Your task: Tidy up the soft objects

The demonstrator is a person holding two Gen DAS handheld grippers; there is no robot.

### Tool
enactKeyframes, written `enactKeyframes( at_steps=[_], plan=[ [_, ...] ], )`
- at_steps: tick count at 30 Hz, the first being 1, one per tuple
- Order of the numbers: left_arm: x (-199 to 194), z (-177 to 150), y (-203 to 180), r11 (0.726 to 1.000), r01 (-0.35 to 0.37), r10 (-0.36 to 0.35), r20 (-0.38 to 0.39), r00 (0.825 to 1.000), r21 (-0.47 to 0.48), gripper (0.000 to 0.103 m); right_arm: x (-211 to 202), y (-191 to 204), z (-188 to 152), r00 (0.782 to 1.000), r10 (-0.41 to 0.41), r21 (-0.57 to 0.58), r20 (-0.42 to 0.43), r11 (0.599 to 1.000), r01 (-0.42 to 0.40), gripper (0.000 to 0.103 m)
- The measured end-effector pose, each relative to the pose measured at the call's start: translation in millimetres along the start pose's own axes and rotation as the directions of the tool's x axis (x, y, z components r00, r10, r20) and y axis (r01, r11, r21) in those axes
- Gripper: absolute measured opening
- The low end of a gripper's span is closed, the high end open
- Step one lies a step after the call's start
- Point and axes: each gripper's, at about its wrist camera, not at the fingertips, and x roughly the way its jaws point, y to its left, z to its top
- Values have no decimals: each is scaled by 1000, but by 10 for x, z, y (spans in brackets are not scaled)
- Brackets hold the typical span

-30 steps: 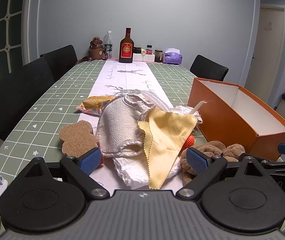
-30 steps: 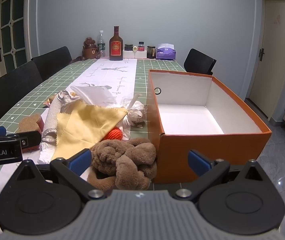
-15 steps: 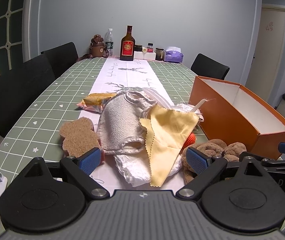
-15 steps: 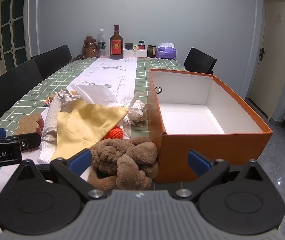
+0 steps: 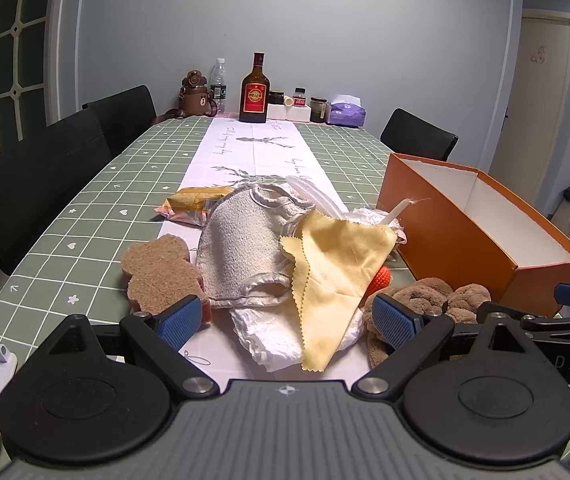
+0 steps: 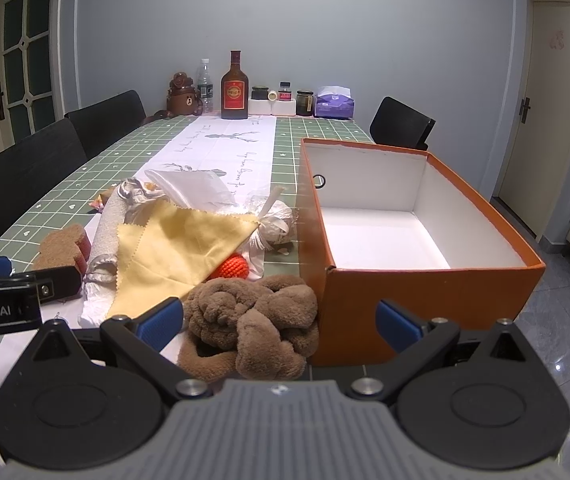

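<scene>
Lying in a heap: soft objects on the near end of the table [image 5: 85,200], on the white runner and the green checked cloth, just left of the orange box [image 6: 425,288].
Yellow cloth [image 5: 337,264]: draped on top of the heap, over a grey textured mitt [image 5: 241,256] and crumpled white plastic [image 5: 269,340].
Brown plush toy [image 6: 253,320]: at the near right of the heap, touching the box's front corner as seen from the right wrist view.
Orange knitted ball [image 6: 231,266]: partly hidden between the yellow cloth and the plush toy.
Bear-shaped brown sponge [image 5: 157,276]: flat on the table at the left edge of the heap.
Yellow snack packet [image 5: 193,202]: behind the mitt, on the runner.
Orange box: open, white inside, nothing visible in it.
Left gripper [image 5: 285,320]: jaws spread wide, holding nothing, facing the heap from the near side.
Right gripper [image 6: 281,322]: jaws spread wide, holding nothing, with the plush toy showing between its 2 fingers; contact cannot be told.
Far end of table: dark bottle with red label [image 5: 254,92], clear water bottle, bear-shaped flask, small jars, purple tissue pack.
Surroundings: black chairs along both sides.
</scene>
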Motion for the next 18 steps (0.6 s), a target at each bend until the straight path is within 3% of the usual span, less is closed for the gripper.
enactKeyframes(
  at_steps=[5,11,15,18],
  plan=[
    [-38,-33,42,1000,11,-11,5,1000,6,103,-36,28,-31,999,33,-12,28,999,-33,100],
    [-30,-114,98,999,33,-32,-24,999,15,103,20,78,-91,998,66,-27,2,997,-66,100],
    [3,-171,155,999,32,-31,-46,998,4,85,55,129,-118,994,110,-39,-7,993,-110,100],
    [37,-188,213,1000,26,-26,-61,998,5,80,65,215,-112,988,157,-79,6,985,-156,92]
  ],
)
